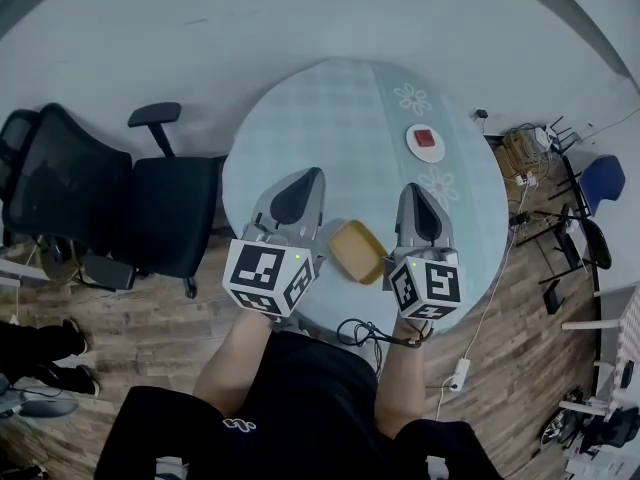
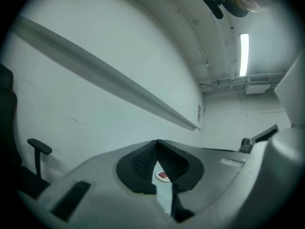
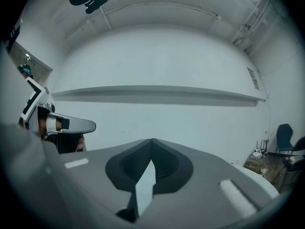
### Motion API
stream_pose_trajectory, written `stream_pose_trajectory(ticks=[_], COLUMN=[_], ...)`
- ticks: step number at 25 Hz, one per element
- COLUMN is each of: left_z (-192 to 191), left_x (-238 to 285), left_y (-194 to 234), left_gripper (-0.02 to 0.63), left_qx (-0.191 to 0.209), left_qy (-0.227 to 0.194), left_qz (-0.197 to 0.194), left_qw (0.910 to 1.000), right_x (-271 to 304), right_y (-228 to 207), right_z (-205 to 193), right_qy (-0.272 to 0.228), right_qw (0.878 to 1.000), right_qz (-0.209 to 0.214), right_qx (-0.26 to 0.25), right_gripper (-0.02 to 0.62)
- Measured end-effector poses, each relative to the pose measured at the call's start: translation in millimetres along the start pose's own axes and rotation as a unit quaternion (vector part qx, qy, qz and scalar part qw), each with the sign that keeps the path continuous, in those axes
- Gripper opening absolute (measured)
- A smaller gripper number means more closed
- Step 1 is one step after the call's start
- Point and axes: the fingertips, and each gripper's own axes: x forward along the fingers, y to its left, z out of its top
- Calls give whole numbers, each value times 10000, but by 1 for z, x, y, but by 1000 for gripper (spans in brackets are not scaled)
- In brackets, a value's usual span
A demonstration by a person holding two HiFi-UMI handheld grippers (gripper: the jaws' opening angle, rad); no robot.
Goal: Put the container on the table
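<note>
The container (image 1: 358,251) lies open side up on the table (image 1: 320,118), close to the edge nearest you, in the gap between your two grippers. It is a shallow tan tray with rounded corners. Its long axis runs on a slant, from its far end beside your left gripper (image 1: 308,178) to its near end beside your right gripper (image 1: 416,190). The near end points at the marker cube (image 1: 425,286) on the right gripper, and that cube covers the tray's last corner. The tray's left side runs under the edge of the left gripper's body in the head view, so you cannot tell whether they touch. Nor can you tell whether the tray's near end reaches past the table's edge.

Both grippers are closed and empty. In each gripper view the jaws meet at their tips with only a thin slit below, and nothing sits in it. Neither gripper view shows the tray at all. Through the slit of the left one you see just a strip of tablecloth and a small white plate (image 1: 426,141) with a red block (image 1: 425,136) on it. That plate stands towards the table's far right edge, well apart from the tray.

An office chair (image 1: 150,208) stands just beside the table's left edge.
</note>
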Motion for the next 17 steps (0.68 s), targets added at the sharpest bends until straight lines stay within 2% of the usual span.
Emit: stream_pose_trajectory(ticks=[17], left_z=[-7], left_x=[12], left_y=[7], left_gripper=[3], left_qx=[-10], left_qy=[38], left_qz=[61], left_qw=[10000], right_x=[15], right_y=[3], right_z=[2], right_qy=[36], right_qw=[9997], right_qz=[196], right_qx=[-166], right_gripper=[9])
